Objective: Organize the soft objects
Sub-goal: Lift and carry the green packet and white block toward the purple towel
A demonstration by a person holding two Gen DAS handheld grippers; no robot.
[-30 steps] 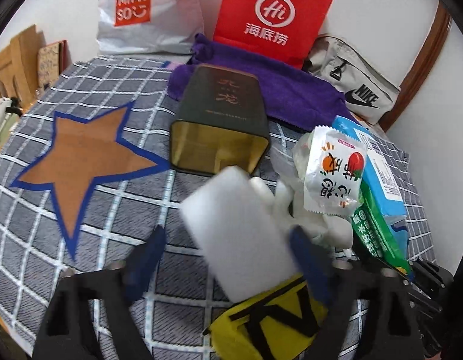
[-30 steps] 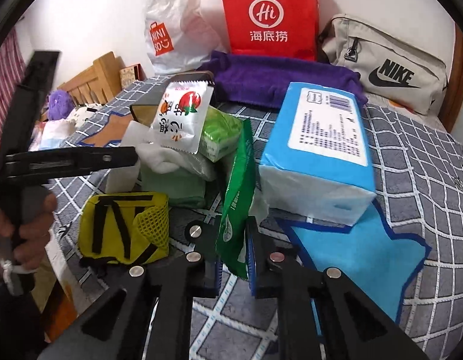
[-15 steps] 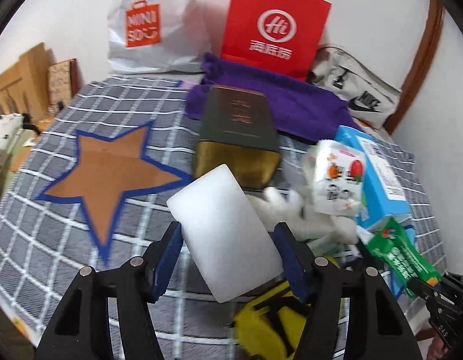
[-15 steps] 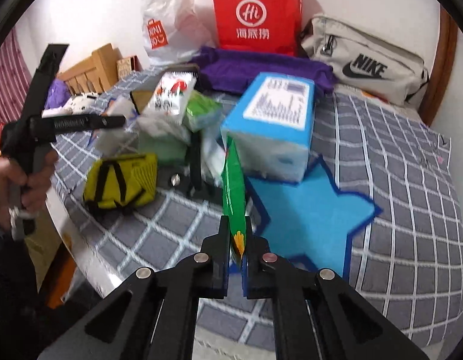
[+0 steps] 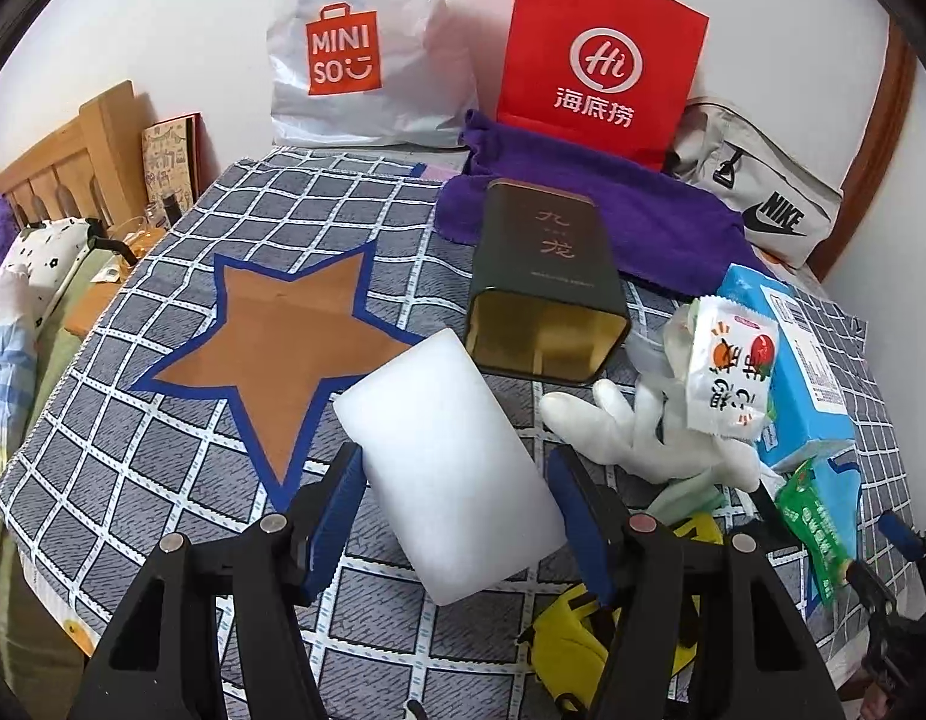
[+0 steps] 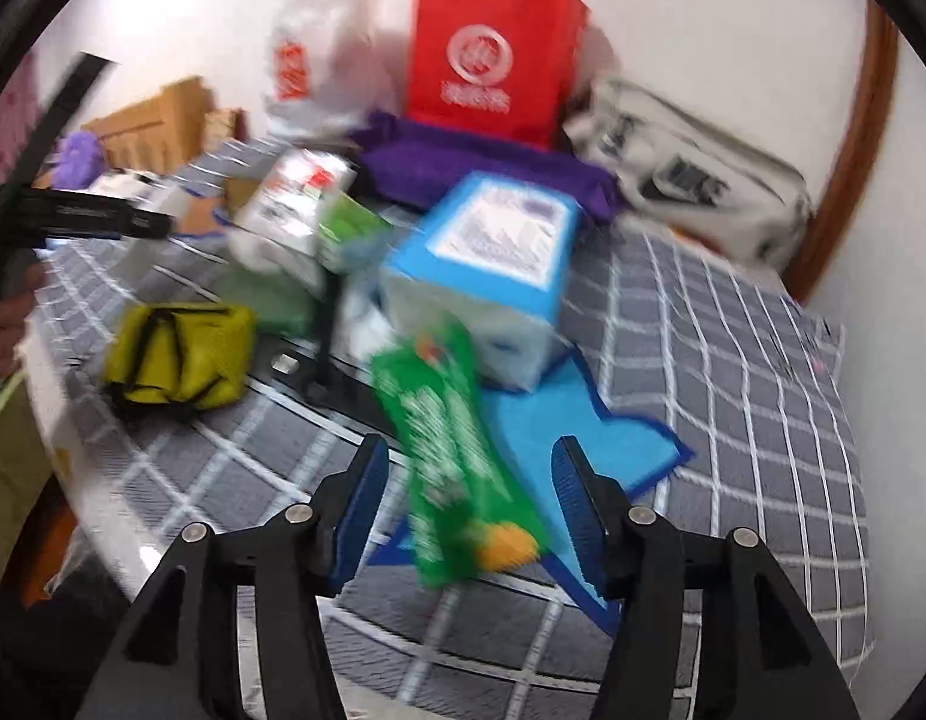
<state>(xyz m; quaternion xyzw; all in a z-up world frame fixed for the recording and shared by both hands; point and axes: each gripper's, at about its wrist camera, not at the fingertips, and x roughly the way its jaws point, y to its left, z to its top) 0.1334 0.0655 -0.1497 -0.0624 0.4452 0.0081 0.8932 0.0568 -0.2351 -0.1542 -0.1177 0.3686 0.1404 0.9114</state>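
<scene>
- White foam block [image 5: 451,468] sits between the left gripper [image 5: 457,516] fingers, clamped by the blue pads, above the checked cloth [image 5: 181,468] near the brown star [image 5: 283,342].
- Green packet [image 6: 457,456] lies between the right gripper [image 6: 469,504] fingers, which are opening; the pads stand clear of it, over the blue star [image 6: 589,438]. Its print is blurred beyond reading.
- Readable writing: "MINISO" on the white bag [image 5: 361,54], "Hi" with Chinese characters on the red bag [image 5: 601,60], "NIKE" on the grey pouch [image 5: 769,204], gold characters on the dark tin [image 5: 541,258].
- Snack sachet [image 5: 733,372] carries Chinese print and rests on a white glove [image 5: 631,432], beside the blue tissue pack [image 5: 805,360].
- Yellow pouch [image 5: 577,630] is mostly hidden behind the left fingers.
- Right view is motion-blurred; a hand [image 6: 7,324] shows at its left edge, cut off.
</scene>
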